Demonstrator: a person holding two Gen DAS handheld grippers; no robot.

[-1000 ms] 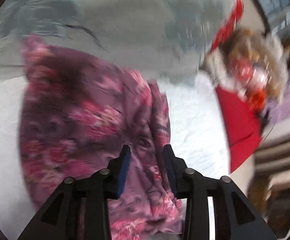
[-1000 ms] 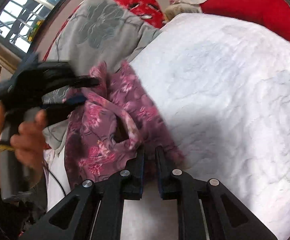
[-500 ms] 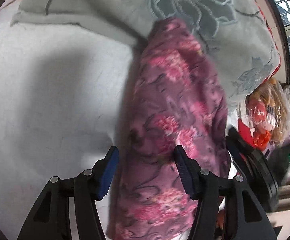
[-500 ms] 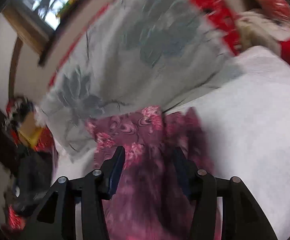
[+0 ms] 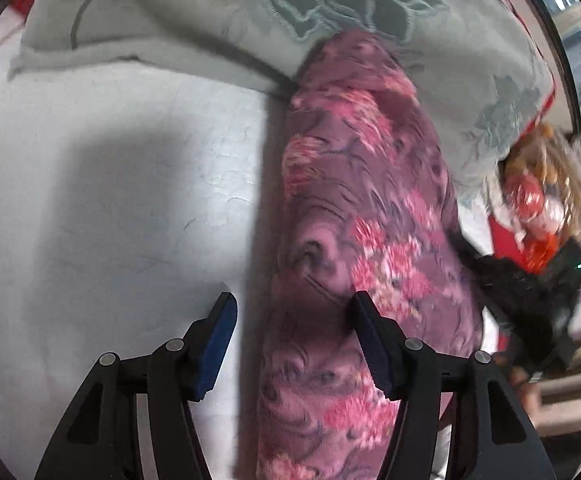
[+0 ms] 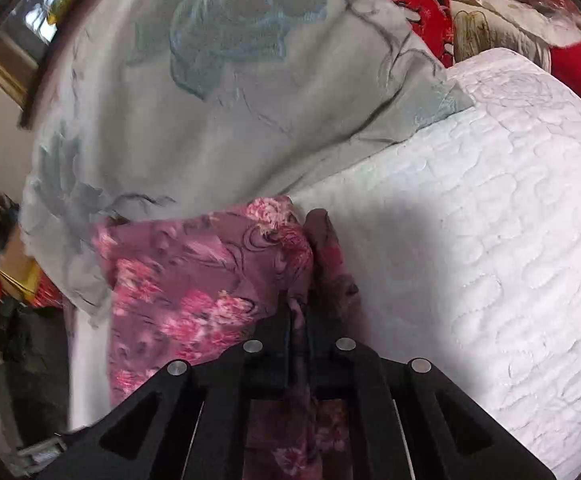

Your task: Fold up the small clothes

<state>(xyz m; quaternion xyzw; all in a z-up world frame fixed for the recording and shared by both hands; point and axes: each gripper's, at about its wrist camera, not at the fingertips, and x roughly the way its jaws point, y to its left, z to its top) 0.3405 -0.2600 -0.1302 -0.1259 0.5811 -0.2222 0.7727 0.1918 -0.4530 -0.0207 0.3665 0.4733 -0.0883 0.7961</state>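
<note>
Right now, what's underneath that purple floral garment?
The purple floral garment lies on the white quilted bedspread; its far end meets the grey flowered pillow. Anything directly beneath the cloth is covered and cannot be seen.

floral garment lower end cut off by frame edge; right gripper fingertips buried in its fabric.

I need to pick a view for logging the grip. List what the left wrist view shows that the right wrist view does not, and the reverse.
Only the left wrist view: the left gripper, open, its right finger against the floral garment, and a wrapped doll at the right.

Only the right wrist view: the right gripper shut on a fold of the garment.

Both show: the garment, the grey flowered pillow and the white quilted bedcover.
</note>
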